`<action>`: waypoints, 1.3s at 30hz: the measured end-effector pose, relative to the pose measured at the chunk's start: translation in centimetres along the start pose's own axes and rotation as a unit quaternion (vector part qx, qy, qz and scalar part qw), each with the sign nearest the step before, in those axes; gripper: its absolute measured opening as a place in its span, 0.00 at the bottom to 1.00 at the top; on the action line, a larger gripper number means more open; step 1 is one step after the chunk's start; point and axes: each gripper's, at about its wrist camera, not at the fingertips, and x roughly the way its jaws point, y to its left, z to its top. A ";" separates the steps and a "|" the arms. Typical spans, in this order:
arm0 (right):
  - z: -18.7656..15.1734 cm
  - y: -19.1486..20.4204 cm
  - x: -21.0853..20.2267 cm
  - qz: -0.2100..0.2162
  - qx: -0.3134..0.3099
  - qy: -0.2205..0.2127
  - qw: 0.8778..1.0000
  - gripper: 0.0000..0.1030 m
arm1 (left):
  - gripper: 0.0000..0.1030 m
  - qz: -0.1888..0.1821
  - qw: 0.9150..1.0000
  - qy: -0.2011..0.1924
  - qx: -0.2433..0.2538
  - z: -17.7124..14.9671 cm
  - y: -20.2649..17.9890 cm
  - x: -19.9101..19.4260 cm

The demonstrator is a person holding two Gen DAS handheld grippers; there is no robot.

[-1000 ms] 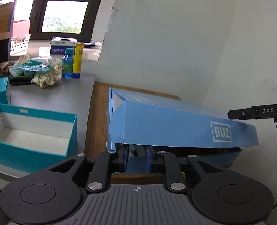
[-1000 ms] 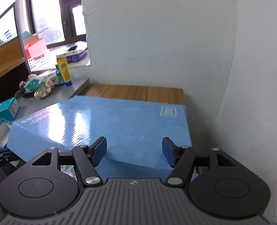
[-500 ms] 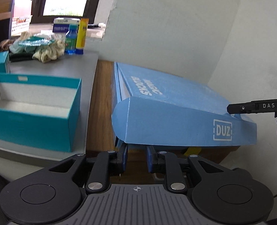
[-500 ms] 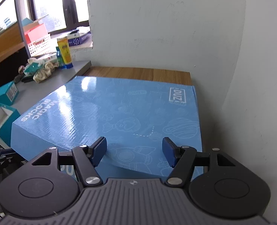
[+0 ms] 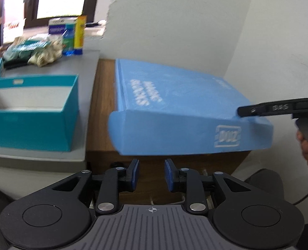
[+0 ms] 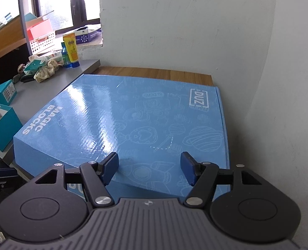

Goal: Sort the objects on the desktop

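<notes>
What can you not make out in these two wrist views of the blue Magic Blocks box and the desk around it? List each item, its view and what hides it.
- Contents of the blue box: both views, the shut lid hides them.
- Print on the yellow tube: left wrist view, blurred.
- Floor of the teal open box: right wrist view, cut off by the edge.
- Right gripper: left wrist view, cut off by the edge.

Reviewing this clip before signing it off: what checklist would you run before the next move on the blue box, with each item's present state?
1. Blue box lid down flat: ok on top; front flap tucked: cannot tell.
2. Left gripper free of the flap: ok, jaws have just been opening, nothing between them.
3. Right gripper empty: ok, open above the lid.
4. Contact with the lid: cannot tell.
5. Teal box clear of the blue box: ok, apart, on the grey desk.
6. Wall side room: not ok, tight.
</notes>
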 end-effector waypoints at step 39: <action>-13.4 -6.1 -5.0 -0.103 0.038 -0.100 0.989 0.70 | 0.28 -0.039 0.993 -0.033 0.104 7.8 -9.1 7.0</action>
